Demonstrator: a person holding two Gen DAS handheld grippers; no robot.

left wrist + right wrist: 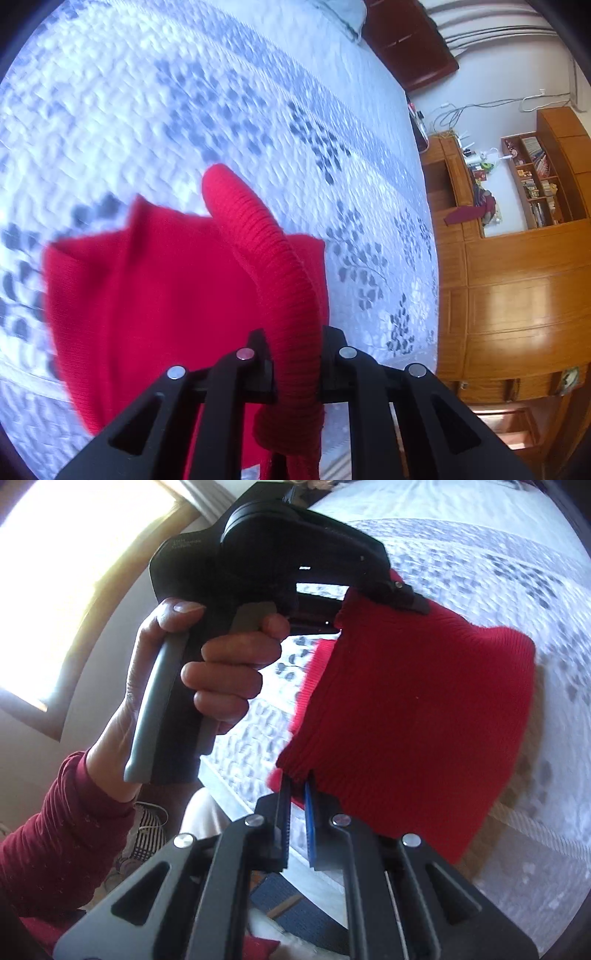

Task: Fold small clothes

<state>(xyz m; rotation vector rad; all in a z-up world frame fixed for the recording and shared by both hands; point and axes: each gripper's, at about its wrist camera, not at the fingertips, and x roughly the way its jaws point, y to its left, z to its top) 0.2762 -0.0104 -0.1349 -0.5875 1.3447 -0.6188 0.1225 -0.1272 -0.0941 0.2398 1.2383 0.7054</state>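
The red knitted garment [155, 295] hangs lifted above the bed, stretched between the two tools. The left tool [295, 354] is clamped on a thick ribbed rolled edge of it [273, 258], which runs out from between the fingers and curls up over the flat red panel. The right tool [295, 797] has its black and blue fingers pinched together on the garment's lower corner [291, 771]; from that view the ribbed cloth [413, 709] spreads up to where the left tool grips the opposite edge.

A hand [207, 675] with a dark red sleeve [62, 830] holds the left tool's black and grey handle [162, 709]. Small raised lettering sits on the black body near the thumb, too faint to read.

Under the garment lies the bedspread [184, 110], white and quilted, with bands of grey leaf print. A pale pillow [343, 14] rests at the far end. Beyond the bed stands a wooden wall unit [517, 277] with shelves of books [539, 173], clutter on its desk and cables along the white wall [491, 103]. A bright window [66, 565] shows in the right tool's view.
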